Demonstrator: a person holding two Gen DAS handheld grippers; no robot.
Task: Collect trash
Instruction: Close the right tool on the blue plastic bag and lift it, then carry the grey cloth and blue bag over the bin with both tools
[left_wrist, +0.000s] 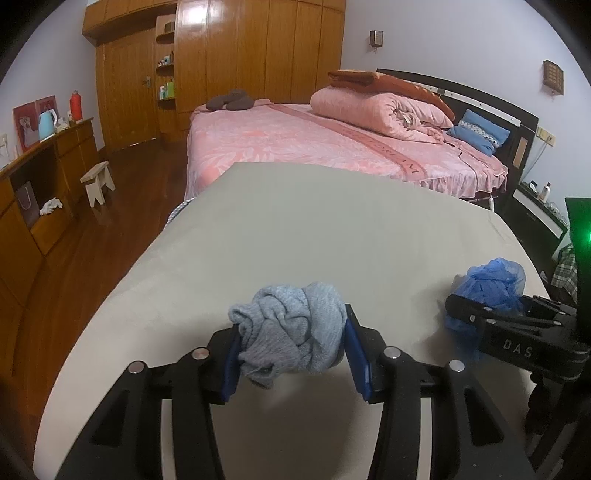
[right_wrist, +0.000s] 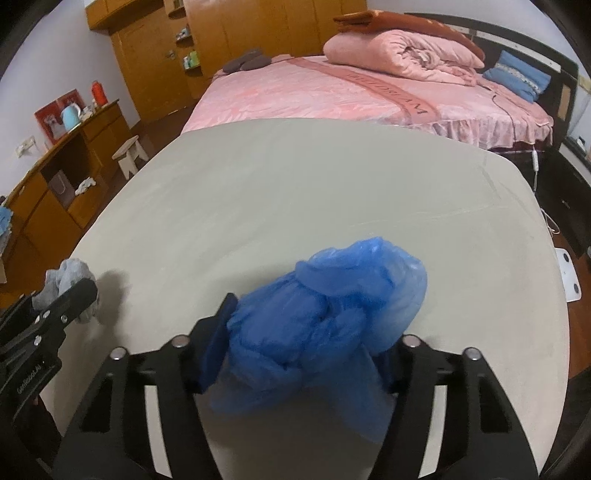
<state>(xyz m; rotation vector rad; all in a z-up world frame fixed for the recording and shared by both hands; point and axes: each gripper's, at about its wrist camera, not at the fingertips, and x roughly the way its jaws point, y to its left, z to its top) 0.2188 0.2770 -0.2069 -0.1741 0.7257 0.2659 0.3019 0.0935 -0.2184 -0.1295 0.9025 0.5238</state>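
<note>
The left gripper (left_wrist: 291, 350) pinches a crumpled grey-blue knitted cloth (left_wrist: 291, 328) between its blue pads, half closed, while the right gripper (right_wrist: 303, 347) clamps a bunched blue plastic bag (right_wrist: 325, 306) above the pale grey table (right_wrist: 295, 192). The two bundles hang side by side near the table's near edge. Beyond the far edge stands a pink-covered bed (left_wrist: 332, 147); the tabletop ahead lies bare.

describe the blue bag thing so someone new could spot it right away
Start at the wide grey table in front of the pink bed. Near its front edge, the right gripper clamps a crumpled blue plastic bag. Unlike the knitted grey-blue cloth in the left gripper, it is glossy, translucent and brighter blue.
</note>
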